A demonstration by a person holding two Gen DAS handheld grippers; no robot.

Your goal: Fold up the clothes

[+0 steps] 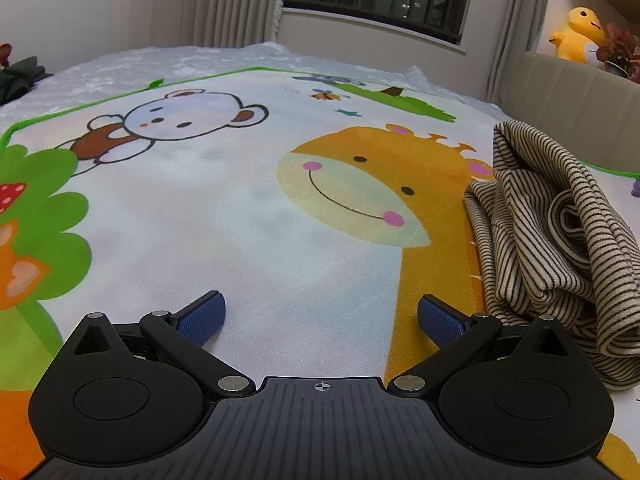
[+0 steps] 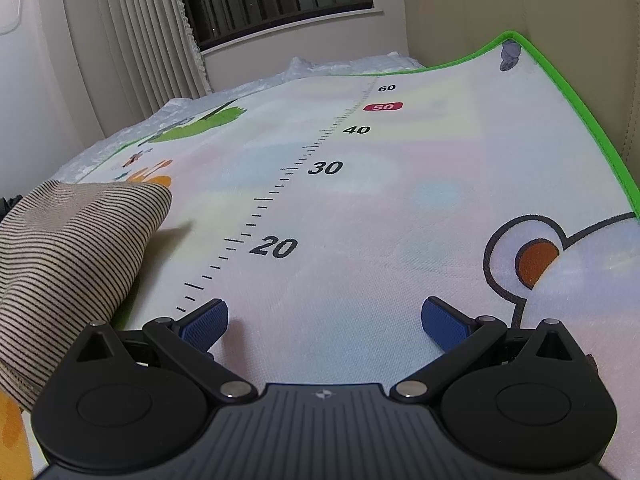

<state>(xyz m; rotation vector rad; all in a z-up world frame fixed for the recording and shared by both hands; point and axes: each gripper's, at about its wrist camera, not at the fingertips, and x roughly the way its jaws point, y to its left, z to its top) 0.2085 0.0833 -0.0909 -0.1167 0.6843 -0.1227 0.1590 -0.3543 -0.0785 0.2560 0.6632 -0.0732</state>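
Both grippers, left (image 1: pixel 321 318) and right (image 2: pixel 324 320), gape empty; crumpled beige black-striped knit garment (image 1: pixel 560 240) lies between them on cartoon-printed green-edged mat (image 1: pixel 240 220).

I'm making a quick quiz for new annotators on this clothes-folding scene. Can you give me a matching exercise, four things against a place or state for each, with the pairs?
Things:
1. striped garment
2. left gripper
3. plush toy
4. printed ruler

Places or states:
A. yellow, up behind the beige headboard
B. crumpled in a heap on the cartoon mat
C. marked 20 to 60, running away from the right gripper
D. open, holding nothing

Pairs: 1-B, 2-D, 3-A, 4-C
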